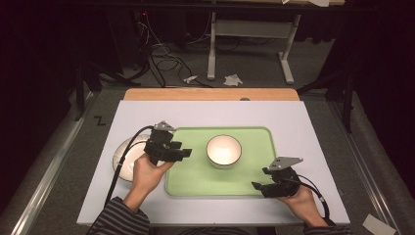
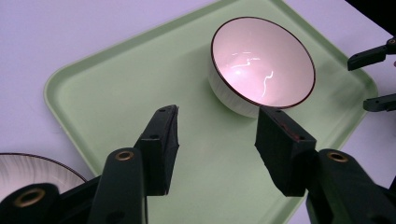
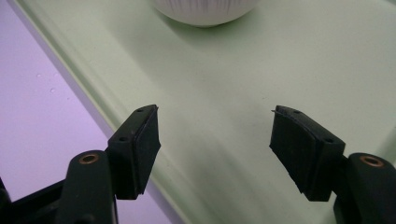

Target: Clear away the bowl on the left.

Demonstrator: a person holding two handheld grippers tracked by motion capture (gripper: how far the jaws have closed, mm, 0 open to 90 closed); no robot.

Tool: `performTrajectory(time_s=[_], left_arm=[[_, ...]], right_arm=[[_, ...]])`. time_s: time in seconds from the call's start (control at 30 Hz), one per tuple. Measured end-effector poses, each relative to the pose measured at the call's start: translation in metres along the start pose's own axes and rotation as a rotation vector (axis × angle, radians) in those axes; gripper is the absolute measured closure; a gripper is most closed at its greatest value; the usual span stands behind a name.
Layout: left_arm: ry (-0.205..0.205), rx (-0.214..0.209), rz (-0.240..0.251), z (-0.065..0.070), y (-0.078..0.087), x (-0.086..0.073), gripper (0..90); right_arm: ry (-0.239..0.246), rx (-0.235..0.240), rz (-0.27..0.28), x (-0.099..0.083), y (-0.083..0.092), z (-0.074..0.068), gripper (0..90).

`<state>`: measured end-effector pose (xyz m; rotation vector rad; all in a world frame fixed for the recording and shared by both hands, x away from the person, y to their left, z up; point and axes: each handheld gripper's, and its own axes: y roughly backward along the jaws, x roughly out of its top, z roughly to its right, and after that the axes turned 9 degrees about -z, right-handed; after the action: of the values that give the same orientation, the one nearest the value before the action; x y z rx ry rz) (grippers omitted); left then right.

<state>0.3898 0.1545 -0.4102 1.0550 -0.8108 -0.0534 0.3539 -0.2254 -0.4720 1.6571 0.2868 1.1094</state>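
Nearest you, your right gripper (image 1: 260, 187) sits at the tray's near right corner, jaws spread wide with nothing between them; in the right gripper view they hang over the green tray (image 3: 280, 70) just inside its near rim, and the ribbed white base of the bowl (image 3: 205, 11) peeks in at the top edge. Your right hand (image 1: 299, 200) rests on the pale tabletop (image 1: 303, 127) (striped sleeves come in from the bottom edge).

A little farther in, your left gripper (image 1: 183, 153) reaches over the tray's left rim, its jaws likewise apart and gripping nothing. The left gripper view looks between them toward the bowl, which stands upright on the tray, well apart from the pads.

The bowl (image 1: 224, 151) sits near the middle of the tray (image 1: 195, 181), white with a dark rim, between your two grippers and touched by neither.

Left of the tray, partly under your left hand (image 1: 147, 176), a second white dish (image 1: 122, 156) rests on the tabletop.
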Motion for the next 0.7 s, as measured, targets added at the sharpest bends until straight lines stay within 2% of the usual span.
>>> performTrajectory(time_s=[0.37,0.47,0.7], left_arm=[[-0.030,-0.010,-0.008,0.009,0.000,-0.007,49.0],[-0.028,-0.025,-0.012,0.011,-0.001,-0.009,48.8],[-0.032,-0.029,-0.027,0.014,-0.006,-0.014,48.7]], right_arm=[[-0.001,0.001,-0.004,0.000,0.000,0.000,34.3],[-0.004,-0.002,-0.001,0.000,0.000,-0.001,34.3],[-0.001,-0.001,-0.001,0.000,0.000,0.000,34.3]])
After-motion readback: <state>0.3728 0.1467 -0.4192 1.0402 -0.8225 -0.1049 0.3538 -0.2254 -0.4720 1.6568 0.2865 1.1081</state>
